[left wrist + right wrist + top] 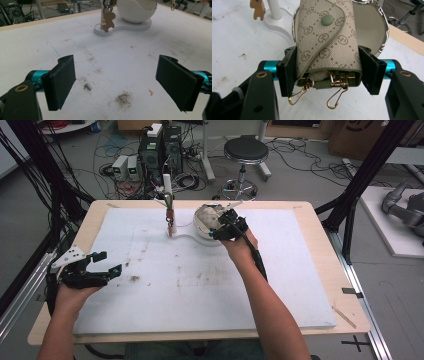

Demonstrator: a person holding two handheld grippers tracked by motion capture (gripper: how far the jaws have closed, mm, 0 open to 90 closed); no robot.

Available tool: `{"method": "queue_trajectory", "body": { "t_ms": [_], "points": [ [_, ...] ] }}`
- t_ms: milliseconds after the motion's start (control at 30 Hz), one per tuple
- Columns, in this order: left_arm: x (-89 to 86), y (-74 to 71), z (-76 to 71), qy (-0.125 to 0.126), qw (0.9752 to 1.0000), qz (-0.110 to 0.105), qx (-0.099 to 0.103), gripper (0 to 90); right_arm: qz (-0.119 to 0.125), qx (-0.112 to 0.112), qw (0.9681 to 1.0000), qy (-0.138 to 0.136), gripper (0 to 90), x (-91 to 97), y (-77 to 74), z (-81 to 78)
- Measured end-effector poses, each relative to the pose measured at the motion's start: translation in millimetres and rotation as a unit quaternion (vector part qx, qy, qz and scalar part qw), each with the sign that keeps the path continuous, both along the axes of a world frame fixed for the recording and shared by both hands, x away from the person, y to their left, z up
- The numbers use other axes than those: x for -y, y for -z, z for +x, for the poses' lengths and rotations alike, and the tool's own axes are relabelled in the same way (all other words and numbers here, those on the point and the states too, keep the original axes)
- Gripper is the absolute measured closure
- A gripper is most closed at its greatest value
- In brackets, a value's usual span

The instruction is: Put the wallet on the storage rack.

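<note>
- Right gripper (328,72): its two black jaws are clamped on the flanks of a key pouch (328,40), a beige monogram-print case with a snap-button flap. The high view places this gripper (226,227) at the far middle of the table, right at the white bowl (202,220).
- Left gripper (122,85): jaws stand well apart with nothing between them; it rests at the near left of the pad (90,270).
- Location of the pouch: held in the air just in front of the chrome-rimmed bowl (382,22), flap side up, the open end with its gold key hooks (332,100) pointing back toward the camera.
- Handling estimate: the pouch is likely light and soft (woven fabric over thin padding), so it should flex under pressure rather than slip. The hooks hang loose and may snag on the bowl rim.
- Recommended hold: across the two long edges near the hook end, as the jaws sit now; the button and flap edge stay free.
- View differences:
  - The right gripper view resolves the pouch pattern, snap and hooks; in the high view the hand and gripper hide most of this.
  - The left gripper view shows the bowl base (125,26) and a gingerbread-figure charm (109,21) hanging from the white stand, plus stains on the table pad (112,62).
  - The high view gives the spacing: both grippers well apart.
</note>
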State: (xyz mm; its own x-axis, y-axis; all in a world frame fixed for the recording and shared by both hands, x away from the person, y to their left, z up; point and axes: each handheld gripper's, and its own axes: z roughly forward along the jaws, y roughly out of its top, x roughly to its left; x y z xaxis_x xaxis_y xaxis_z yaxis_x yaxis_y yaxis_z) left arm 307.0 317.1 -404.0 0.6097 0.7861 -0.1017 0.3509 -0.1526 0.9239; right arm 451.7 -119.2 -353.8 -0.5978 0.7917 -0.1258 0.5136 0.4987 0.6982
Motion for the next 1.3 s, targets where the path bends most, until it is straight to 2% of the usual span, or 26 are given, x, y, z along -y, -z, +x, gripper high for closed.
{"method": "queue_trajectory", "body": {
  "t_ms": [367,633,1000,1100,1300],
  "points": [
    [-1.5,0.7,0.1,-0.003,1.0000,-0.002,-0.001,16.3,-0.016,-0.007,0.9998,0.003,38.1,-6.8,10.9,9.0],
    [-2.4,1.6,0.8,-0.001,1.0000,0.003,-0.003,16.3,-0.016,-0.006,0.9998,0.009,37.6,-8.6,14.2,13.6],
    [-2.4,1.9,0.7,-0.003,1.0000,0.003,-0.003,16.3,-0.008,0.012,0.9996,0.023,34.2,-9.6,17.0,18.5],
    [-1.9,1.9,0.7,-0.002,1.0000,0.003,-0.004,16.3,-0.010,0.032,0.9990,0.029,31.8,-10.2,14.1,15.9],
    [-0.5,0.8,0.6,0.000,1.0000,0.002,-0.002,16.3,-0.009,0.043,0.9987,0.027,25.2,-7.5,5.9,8.8]
  ]
}}
